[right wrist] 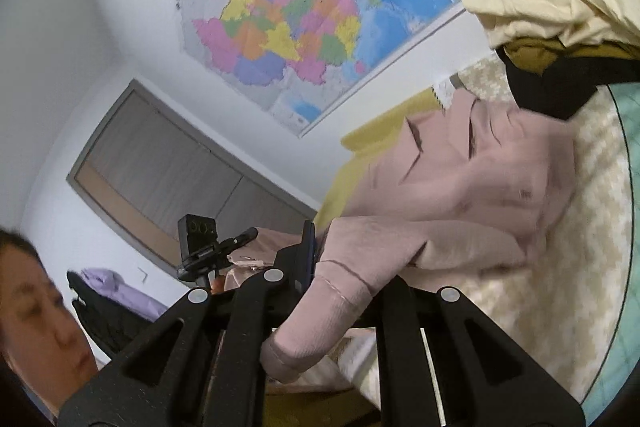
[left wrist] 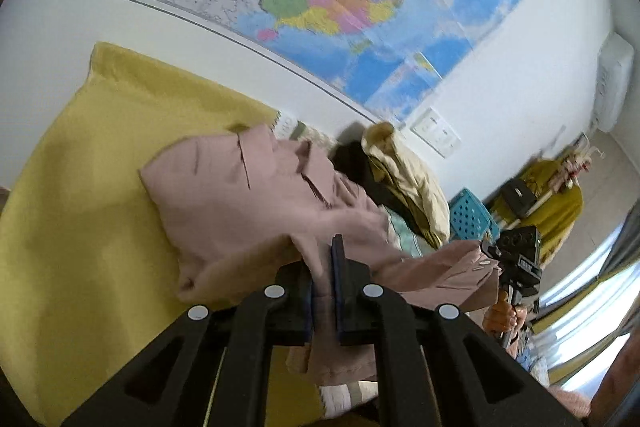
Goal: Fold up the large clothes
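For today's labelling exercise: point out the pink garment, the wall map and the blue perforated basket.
pink garment (left wrist: 248, 211): left wrist view, its spread body
wall map (right wrist: 280, 27): right wrist view, its coloured middle
blue perforated basket (left wrist: 472, 217): left wrist view, its holed side

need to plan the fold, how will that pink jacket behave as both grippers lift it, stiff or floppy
Probably floppy: the pink jacket sags in folds between the left gripper and right gripper. Its sleeve droops past the jaws, so loose ends will likely swing. The cloth looks fairly thick, so it may feel weighty and hold soft creases.
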### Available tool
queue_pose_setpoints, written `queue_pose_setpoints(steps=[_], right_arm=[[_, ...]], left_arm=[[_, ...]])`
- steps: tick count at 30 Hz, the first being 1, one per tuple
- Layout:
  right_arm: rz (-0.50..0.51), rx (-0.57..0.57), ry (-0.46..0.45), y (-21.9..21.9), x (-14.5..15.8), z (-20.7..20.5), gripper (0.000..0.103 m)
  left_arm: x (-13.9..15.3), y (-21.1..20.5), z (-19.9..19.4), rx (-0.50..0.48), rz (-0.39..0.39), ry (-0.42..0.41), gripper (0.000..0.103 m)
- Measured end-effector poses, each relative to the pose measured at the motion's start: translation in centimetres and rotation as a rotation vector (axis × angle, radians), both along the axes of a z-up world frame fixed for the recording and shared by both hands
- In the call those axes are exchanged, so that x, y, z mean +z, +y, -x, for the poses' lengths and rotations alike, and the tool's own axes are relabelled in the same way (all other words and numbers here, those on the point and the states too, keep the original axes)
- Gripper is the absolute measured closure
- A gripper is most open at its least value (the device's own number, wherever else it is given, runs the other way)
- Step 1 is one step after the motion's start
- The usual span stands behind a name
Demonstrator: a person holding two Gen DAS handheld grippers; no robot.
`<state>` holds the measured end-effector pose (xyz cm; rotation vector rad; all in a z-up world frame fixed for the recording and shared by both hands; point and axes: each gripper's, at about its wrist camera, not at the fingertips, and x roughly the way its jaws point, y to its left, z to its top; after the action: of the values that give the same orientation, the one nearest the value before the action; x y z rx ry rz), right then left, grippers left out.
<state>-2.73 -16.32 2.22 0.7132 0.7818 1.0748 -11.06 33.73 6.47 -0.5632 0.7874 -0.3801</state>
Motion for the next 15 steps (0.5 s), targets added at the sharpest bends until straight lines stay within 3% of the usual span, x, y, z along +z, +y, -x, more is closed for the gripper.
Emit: queue_pose_setpoints(steps=[7,11,15], right_arm=[[-0.018,-0.067,0.072,0.9,0.3,-7.7,0.093],[0.014,-0.125,0.155,1.8,-1.1,-13.2,0.093],[0.056,-0.175,0.227,2.4,-3.4,-17.8,0.093]], left_arm=[[0.7,2.4,-8.2,0.041,-0.002,0.076,0.095],[-0.3,3.0,-13.5,0.069,-0.009,0.131,0.093],[-2.3,3.1,-17.9,0.096,-0.065,0.186,0.093]])
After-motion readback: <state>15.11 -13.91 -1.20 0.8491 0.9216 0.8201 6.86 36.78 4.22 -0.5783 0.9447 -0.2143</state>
